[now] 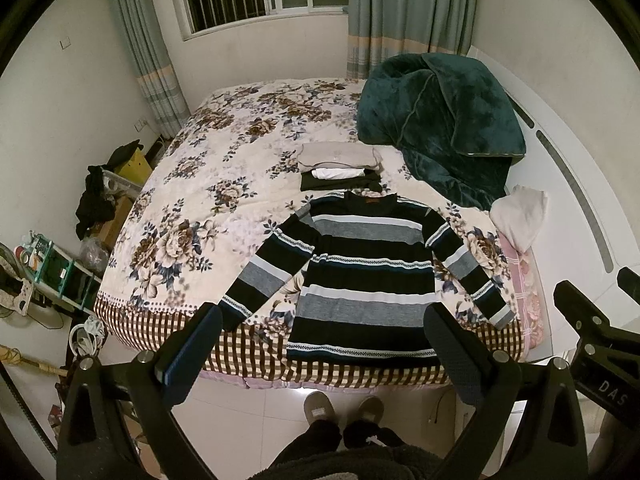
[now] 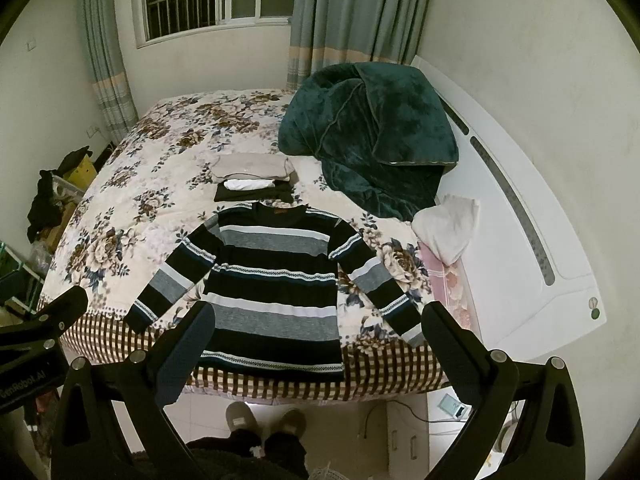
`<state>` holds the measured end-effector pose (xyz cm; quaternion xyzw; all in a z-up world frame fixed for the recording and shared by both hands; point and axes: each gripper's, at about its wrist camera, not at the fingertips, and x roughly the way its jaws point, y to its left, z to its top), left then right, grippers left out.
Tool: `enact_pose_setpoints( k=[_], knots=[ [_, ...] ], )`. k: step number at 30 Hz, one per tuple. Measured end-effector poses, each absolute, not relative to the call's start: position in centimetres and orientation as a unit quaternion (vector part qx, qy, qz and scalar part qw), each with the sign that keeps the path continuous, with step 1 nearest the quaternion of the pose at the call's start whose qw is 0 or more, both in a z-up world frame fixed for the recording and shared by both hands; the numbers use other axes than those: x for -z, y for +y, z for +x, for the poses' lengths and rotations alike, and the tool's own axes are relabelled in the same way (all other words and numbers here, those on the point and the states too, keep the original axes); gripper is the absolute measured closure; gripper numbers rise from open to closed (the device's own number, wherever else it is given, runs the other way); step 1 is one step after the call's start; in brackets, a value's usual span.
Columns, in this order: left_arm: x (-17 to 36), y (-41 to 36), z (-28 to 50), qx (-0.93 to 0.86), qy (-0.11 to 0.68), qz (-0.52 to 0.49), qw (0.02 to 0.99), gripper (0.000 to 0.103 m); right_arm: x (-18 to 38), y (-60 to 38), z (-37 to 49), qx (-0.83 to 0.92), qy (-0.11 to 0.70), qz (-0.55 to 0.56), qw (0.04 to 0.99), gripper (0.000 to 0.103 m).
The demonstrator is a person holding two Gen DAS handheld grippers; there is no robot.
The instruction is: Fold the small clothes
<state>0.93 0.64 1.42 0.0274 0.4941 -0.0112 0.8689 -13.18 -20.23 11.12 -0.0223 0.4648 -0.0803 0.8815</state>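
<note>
Striped sweater (image 1: 360,280) flat on bed (image 1: 192,184) near foot edge, hem toward the person, collar away, both sleeves angled out and down; looks spread on purpose so fold lines are reachable, judging by layout. Folded stack (image 1: 338,168) just beyond collar, probably finished pieces parked clear of the working area. Green blanket (image 1: 440,128) bunched toward headboard side, white cloth (image 1: 520,216) near right sleeve, apart from it. Left gripper (image 1: 320,344) held above the hem, well off the fabric, pointing along the bed, jaws spread wide, nothing held. Right gripper (image 2: 320,340) same pose beside it, jaws apart, empty. Fold not yet begun; sleeves look like the first grab.
</note>
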Motion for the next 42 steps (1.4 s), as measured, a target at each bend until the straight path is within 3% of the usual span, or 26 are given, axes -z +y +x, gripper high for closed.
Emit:
enact_pose_setpoints(
  k=[34,42],
  knots=[
    [-1.4,0.0,2.9,0.025,0.497,0.032,0.867,0.0,-11.0,-19.2,-12.7,0.088,0.471,-0.011,0.878,0.0],
    [7.9,-1.5,10.8,0.018,0.484,0.089,0.87,0.0,0.8,-29.4,-8.9,0.215,0.508,0.07,0.831,0.0]
  ],
)
